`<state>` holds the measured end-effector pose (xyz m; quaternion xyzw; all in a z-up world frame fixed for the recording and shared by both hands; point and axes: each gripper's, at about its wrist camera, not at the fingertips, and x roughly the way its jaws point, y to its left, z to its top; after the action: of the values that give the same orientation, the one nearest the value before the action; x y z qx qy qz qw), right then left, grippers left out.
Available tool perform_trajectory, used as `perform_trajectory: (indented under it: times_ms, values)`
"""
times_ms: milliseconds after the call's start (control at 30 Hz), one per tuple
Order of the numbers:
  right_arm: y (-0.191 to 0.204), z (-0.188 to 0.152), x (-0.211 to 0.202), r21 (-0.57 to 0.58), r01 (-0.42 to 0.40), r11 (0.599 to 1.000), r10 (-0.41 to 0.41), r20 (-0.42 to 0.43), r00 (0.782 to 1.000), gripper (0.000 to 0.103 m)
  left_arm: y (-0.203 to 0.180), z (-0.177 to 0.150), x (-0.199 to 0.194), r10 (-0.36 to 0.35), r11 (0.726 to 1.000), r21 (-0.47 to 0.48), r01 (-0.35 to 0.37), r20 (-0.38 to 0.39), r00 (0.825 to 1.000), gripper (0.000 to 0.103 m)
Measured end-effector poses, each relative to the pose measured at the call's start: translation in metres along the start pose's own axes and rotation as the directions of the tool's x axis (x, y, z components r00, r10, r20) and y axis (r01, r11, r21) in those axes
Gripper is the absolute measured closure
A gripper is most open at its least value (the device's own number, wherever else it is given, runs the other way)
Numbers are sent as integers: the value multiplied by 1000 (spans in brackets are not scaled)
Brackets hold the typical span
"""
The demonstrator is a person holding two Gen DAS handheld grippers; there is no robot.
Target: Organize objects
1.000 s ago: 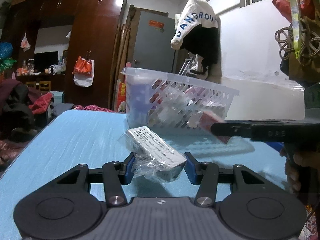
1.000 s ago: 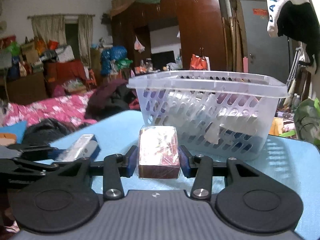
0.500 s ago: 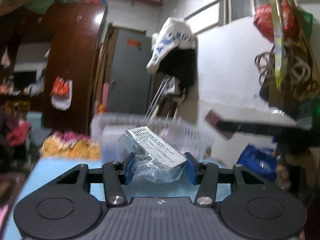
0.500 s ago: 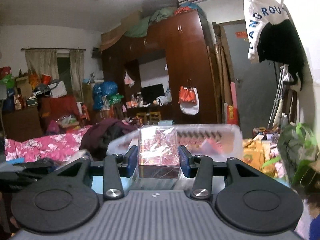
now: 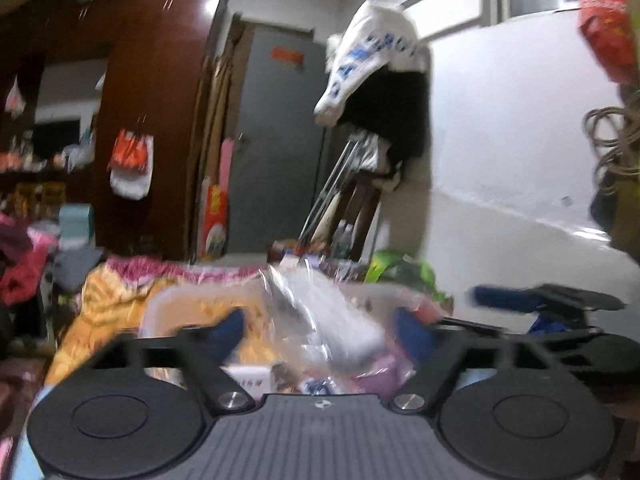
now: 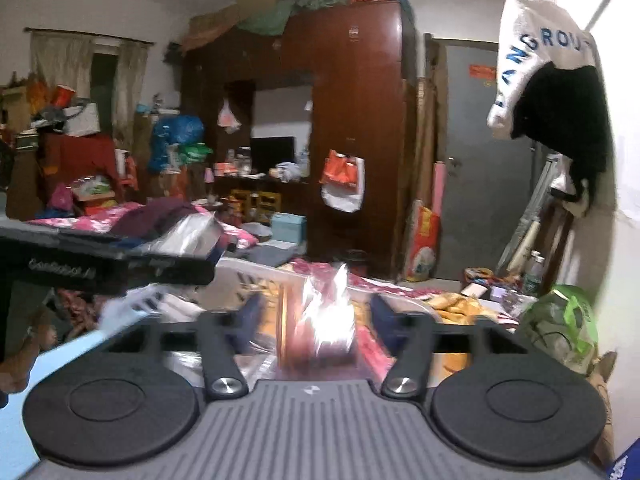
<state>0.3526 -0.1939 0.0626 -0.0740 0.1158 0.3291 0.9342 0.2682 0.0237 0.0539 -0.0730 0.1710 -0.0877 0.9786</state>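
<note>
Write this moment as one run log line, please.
left claw: opening, wrapped box loose between pads | right claw: opening, red packet loose | both over basket

**Materials and finish, both wrists**

My left gripper (image 5: 320,330): matt black plastic arms, ribbed grey body, bright metal screws. Between my opening jaws, a white box (image 5: 332,320) in clear, glossy, crinkled film. My right gripper (image 6: 316,320), same build: a red pack (image 6: 324,328) in shiny film. Basket (image 5: 160,312): translucent white plastic. Wardrobe (image 6: 356,120): glossy dark wood.
</note>
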Motion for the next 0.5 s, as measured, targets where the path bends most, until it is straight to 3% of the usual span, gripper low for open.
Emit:
perform_trajectory:
  times_ms: [33,100,133,233,333,433,500]
  values:
    - [0,-3,0,3,9,1000,-9,-6,1000,11,3,-2,3,3,1000,-5,-4,-14,1000,10]
    - [-2,-10,-11,9,19,1000,-19,8,1000,8,5,-5,2,21,1000,9,-21,-28,999,10]
    - [-3,-12,-17,15,19,1000,-20,20,1000,1,5,-7,-1,26,1000,18,-25,-24,999,10]
    - [-5,-14,-37,61,33,998,-37,53,998,0,0,-12,-15,16,998,58,-14,-37,999,6]
    - [-11,-18,-46,126,56,990,-59,17,998,0,-8,-20,-30,27,994,112,-22,-43,999,6]
    - [-14,-27,-52,156,145,977,-144,-22,989,0,-18,-25,-43,64,987,151,-60,-25,998,6]
    - [-8,-35,-60,176,235,956,-233,-35,972,0,-21,-27,-50,82,985,156,-75,-36,996,6]
